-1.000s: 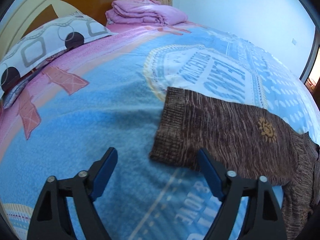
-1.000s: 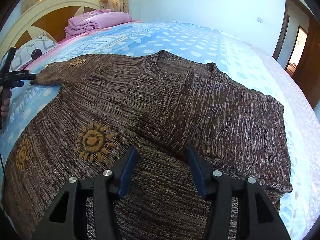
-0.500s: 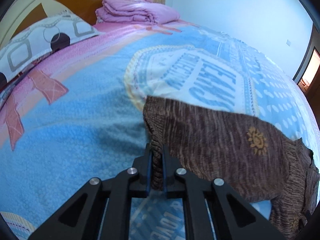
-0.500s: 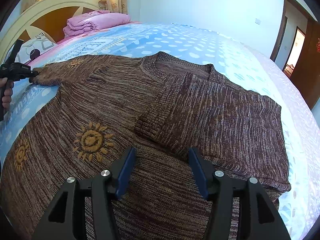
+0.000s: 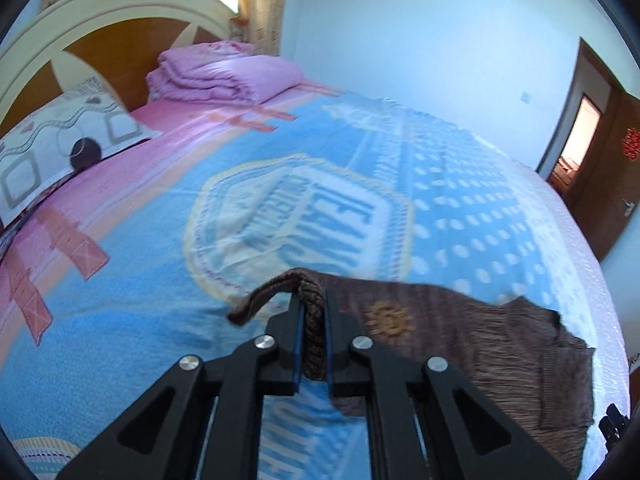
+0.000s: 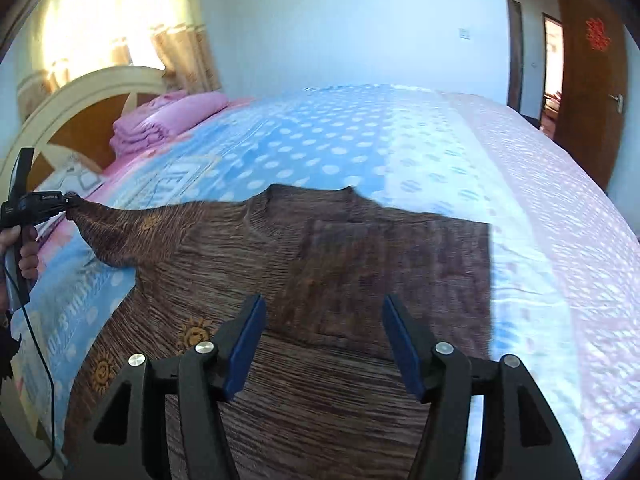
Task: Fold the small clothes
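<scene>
L claw (image 5: pixel 312 312): clamped on sleeve cuff (image 5: pixel 311 320), lifted off bed.
R claw (image 6: pixel 323 340): jaws wide, nothing held, over sweater (image 6: pixel 320 272).
Sweater: flat on blue bedspread (image 6: pixel 340 140), one sleeve folded across front.
Around: pink quilt (image 5: pixel 224 72), pillow (image 5: pixel 60 140) by headboard (image 5: pixel 100 40); door (image 6: pixel 588 80) far R.

The left gripper (image 5: pixel 312 316) has its jaws clamped on the brown sweater's (image 5: pixel 480 344) cuff, apparently raised off the bed (image 5: pixel 140 280).
</scene>
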A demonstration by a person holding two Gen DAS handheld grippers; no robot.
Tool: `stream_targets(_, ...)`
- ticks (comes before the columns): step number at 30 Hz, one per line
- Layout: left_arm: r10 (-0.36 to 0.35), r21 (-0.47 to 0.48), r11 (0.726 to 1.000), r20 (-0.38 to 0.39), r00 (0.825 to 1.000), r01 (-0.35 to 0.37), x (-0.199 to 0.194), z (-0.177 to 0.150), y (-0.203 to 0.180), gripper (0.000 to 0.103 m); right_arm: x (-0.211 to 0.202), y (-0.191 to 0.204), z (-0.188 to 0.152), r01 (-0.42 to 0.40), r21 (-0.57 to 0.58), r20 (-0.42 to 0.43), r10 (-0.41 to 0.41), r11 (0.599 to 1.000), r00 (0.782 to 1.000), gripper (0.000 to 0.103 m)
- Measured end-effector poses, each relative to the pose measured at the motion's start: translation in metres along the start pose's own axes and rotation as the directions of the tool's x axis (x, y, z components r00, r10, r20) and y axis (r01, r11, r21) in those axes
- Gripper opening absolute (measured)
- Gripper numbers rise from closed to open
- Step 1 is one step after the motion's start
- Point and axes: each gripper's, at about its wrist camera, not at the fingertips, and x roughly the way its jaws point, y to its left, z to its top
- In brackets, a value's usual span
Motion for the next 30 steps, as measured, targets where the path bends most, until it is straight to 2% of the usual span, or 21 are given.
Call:
stream_targets(6,-0.090,0.011,0.996,-0.007,0.996,0.090,-0.020,0.006,-0.053,0.009,-0.012,-0.024,-0.023,0.034,0.008,-0.014,-0.034,0.999,0.999,0.064)
stream_targets(11,-0.136,0.037,0.990,-0.008,0.991,0.137,-0.029,0.004,-0.101,0.009,-0.009,-0.042,-0.042,0.016,0.062,-0.031,-0.014,0.998,0.999,0.064)
stream_targets(15,-0.183,0.096,0.978,-0.011,0.983,0.183,-0.033,-0.007,-0.150,0.009,-0.005,-0.044,-0.048,0.002,0.077,-0.040,0.001,0.997,0.999,0.064)
stream_targets(21,-0.225,0.229,0.945,-0.062,0.972,0.233,-0.022,-0.059,-0.232,0.009,-0.004,-0.048,-0.051,-0.006,0.095,-0.038,0.010,0.995,0.999,0.064)
stream_targets(25,-0.160,0.364,0.917,-0.032,0.987,0.161,-0.003,-0.110,-0.282,0.010,0.001,-0.048,-0.054,-0.003,0.097,-0.051,0.008,0.995,0.999,0.064)
stream_targets(29,-0.124,0.502,0.853,-0.071,0.990,0.143,0.008,-0.154,-0.315,0.021,0.008,-0.045,-0.062,0.013,0.071,-0.069,-0.008,0.997,0.998,0.064)
stream_targets(30,-0.139,0.523,0.838,-0.072,0.988,0.156,0.004,-0.160,-0.316,0.023,0.010,-0.044,-0.065,0.018,0.061,-0.070,-0.014,0.998,0.997,0.064)
